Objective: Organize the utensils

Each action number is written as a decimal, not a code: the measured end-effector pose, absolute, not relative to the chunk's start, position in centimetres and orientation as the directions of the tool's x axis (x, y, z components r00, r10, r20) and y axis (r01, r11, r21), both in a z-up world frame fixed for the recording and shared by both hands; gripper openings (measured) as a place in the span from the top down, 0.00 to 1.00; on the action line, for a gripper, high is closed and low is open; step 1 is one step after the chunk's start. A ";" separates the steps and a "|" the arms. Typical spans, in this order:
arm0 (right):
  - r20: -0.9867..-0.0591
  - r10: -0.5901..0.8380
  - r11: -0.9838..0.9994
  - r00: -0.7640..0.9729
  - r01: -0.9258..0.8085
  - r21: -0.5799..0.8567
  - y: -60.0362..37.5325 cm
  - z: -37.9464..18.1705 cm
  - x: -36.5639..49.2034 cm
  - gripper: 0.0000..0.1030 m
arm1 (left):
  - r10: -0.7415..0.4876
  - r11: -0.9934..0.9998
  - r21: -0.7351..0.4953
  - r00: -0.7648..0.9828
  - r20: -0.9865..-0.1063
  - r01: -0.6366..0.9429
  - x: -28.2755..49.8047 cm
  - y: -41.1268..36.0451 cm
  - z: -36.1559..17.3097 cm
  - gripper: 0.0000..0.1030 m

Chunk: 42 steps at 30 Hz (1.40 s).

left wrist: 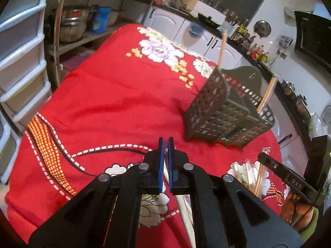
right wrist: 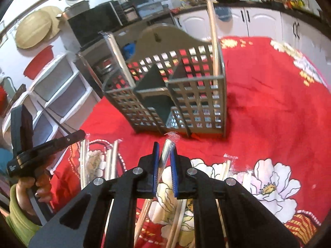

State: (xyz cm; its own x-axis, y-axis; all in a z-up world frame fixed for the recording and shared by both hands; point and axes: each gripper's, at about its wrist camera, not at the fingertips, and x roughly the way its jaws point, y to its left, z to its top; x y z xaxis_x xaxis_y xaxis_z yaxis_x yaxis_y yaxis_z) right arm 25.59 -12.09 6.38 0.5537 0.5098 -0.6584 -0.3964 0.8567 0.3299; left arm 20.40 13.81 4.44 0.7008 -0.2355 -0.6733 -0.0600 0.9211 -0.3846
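Observation:
A grey lattice utensil basket (left wrist: 215, 111) (right wrist: 186, 95) with inner dividers stands on the red flowered cloth. Bare wooden chopsticks (left wrist: 222, 47) (right wrist: 214, 41) lean in one end compartment, and another pair (left wrist: 266, 95), plastic-wrapped (right wrist: 118, 57), leans in the other. My left gripper (left wrist: 166, 144) is shut on a pale chopstick (left wrist: 184, 208) that runs back under the jaws. It is also seen from the right wrist (right wrist: 79, 134), held by a hand. My right gripper (right wrist: 165, 150) is shut on a wrapped chopstick pair (right wrist: 168, 144), held above the cloth in front of the basket.
More wrapped chopsticks lie loose on the cloth (right wrist: 99, 161) (right wrist: 226, 168) (left wrist: 248, 171) near the front edge. White plastic drawers (left wrist: 22, 62) stand to the left of the table. A shelf with steel pots (left wrist: 72, 24) and white kitchen cabinets (right wrist: 264, 24) lie beyond.

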 end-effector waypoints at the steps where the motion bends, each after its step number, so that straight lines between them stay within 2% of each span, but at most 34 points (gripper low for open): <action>1: -0.653 0.510 0.857 0.560 -0.400 0.326 -12.1 6.7 25.4 0.90 | -0.234 0.923 -0.381 0.706 -0.669 -0.055 20.3 13.7 4.8 1.00; 12: -0.576 0.478 0.874 0.663 -0.425 0.236 -14.0 10.5 22.8 0.92 | -0.245 0.939 -0.343 0.758 -0.604 0.029 19.3 10.7 9.1 1.00; 42: -0.399 0.485 0.874 0.778 -0.448 0.189 -19.2 18.3 21.1 0.95 | -0.297 0.945 -0.279 0.803 -0.517 0.170 20.5 4.6 16.9 1.00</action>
State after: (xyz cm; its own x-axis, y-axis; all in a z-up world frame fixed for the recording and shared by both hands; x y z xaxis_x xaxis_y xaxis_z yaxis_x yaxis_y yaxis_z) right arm 21.06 -19.23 18.29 0.7780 0.4850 -0.3994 -0.4479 0.8739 0.1889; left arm 20.53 4.61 16.88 0.8028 -0.2967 -0.5171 0.1695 0.9452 -0.2791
